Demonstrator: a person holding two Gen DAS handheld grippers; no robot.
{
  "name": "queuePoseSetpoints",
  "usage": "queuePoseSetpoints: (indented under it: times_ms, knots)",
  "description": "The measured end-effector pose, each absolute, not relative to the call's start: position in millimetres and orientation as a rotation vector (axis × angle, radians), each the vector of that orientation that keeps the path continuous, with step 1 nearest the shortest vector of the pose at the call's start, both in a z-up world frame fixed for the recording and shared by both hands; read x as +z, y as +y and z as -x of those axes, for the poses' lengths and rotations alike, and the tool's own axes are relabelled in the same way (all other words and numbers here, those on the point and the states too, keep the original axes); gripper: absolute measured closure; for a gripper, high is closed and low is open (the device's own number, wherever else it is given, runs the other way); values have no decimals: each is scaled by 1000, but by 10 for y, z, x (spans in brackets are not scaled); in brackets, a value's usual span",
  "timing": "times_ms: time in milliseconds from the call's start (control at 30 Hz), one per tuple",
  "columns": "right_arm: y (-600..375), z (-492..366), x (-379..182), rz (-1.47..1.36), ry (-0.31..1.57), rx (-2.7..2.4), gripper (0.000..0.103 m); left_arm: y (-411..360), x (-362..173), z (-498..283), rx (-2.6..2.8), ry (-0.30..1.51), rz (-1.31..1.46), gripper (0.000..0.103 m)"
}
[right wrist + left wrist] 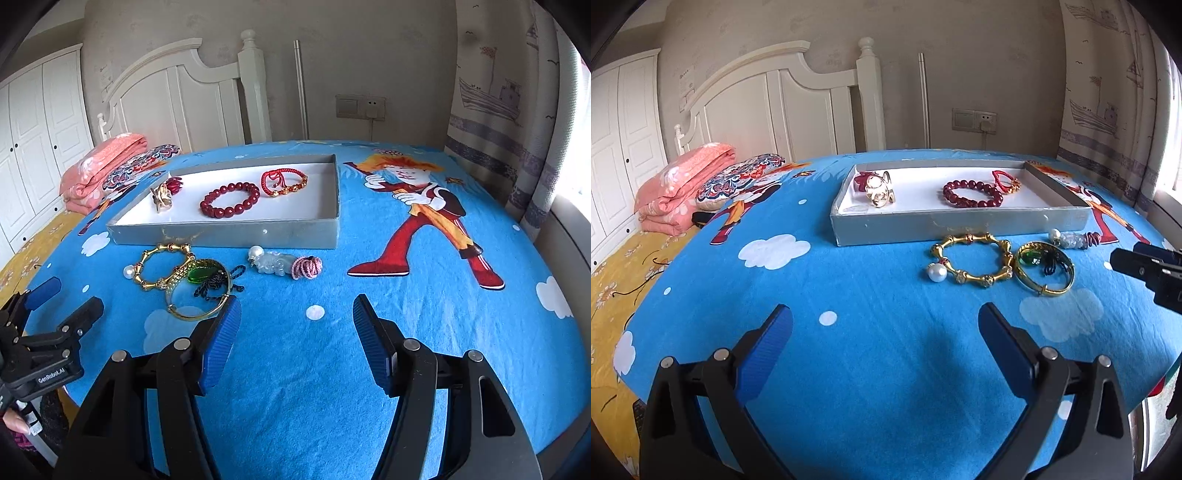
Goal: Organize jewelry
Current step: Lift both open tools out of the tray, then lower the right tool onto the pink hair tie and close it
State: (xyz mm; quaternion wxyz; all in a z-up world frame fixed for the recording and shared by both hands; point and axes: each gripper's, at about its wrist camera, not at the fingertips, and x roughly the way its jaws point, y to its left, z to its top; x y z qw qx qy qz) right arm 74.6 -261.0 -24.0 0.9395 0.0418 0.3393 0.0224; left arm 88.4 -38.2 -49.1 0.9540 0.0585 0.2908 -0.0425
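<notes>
A shallow grey tray (923,225) (229,234) on the blue cloth holds a gold ornament (879,192) (162,199), a dark red bead bracelet (971,194) (229,201) and a red cord bracelet (1006,181) (284,182). In front of it lie a gold link bracelet (971,262) (162,267) with a pearl (937,274), a gold bangle (1045,267) (201,291) with a green stone and black cord, and a clear jade pendant (273,262) with pink cord (306,267). My left gripper (884,325) is open and empty, short of the jewelry. My right gripper (297,315) is open and empty, right of the bangle.
The table is covered by a blue cartoon cloth (406,295). The left gripper also shows in the right wrist view (62,299) at the left edge. A bed with pink folded quilt (679,184) and white headboard lies to the left; a curtain (517,110) hangs on the right.
</notes>
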Motion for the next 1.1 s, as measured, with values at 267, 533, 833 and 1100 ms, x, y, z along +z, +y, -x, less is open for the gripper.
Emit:
queuePoseSetpoints:
  times_ms: [267,533,833,1100]
  knots:
    - [-2637,-950,-262,-95,720,35,43,-427,-503,-899,-94,581,-118,6]
    - [-2599,-1325,-228,-83,831,78,43,-425,-404,-936,-90,572,-113,6]
    - [-2610,-1566,-271,-28,872,148,46,-347,-410,-960,-72,588,-93,6]
    - [-2464,-1268,-302,-14,882,253,71,-342,-443,-952,-66,597,-98,5]
